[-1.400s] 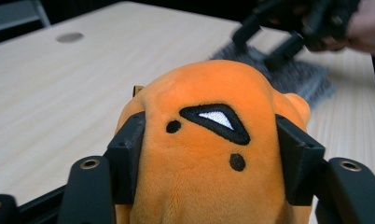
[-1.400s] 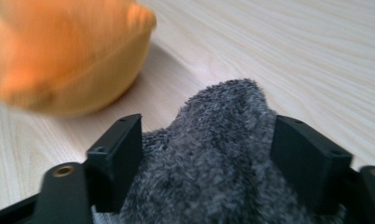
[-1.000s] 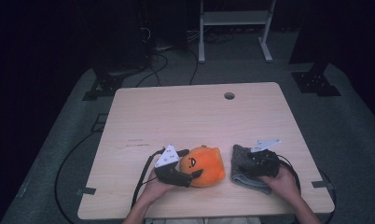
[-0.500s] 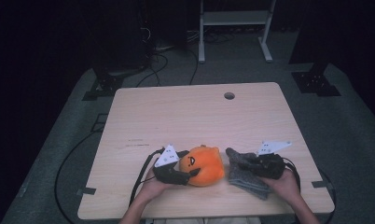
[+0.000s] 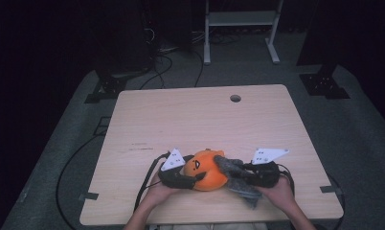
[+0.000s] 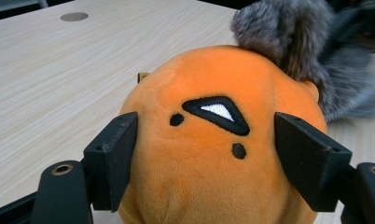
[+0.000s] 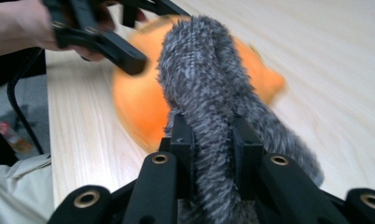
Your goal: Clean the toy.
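The light wooden table [image 5: 181,124] bore a round cable hole [image 5: 235,98] near its far edge; an orange plush toy [image 5: 207,170] and grey furry cloth [image 5: 238,184] rested at its near edge.

Your high view is dim: the table [image 5: 205,120] catches soft light from overhead while the floor around it sinks into near-black. Up close, the left gripper view is bright and crisp on the orange plush [image 6: 213,154], no glare. The right gripper view smears that plush with motion blur beyond the sharp grey fur [image 7: 204,79].
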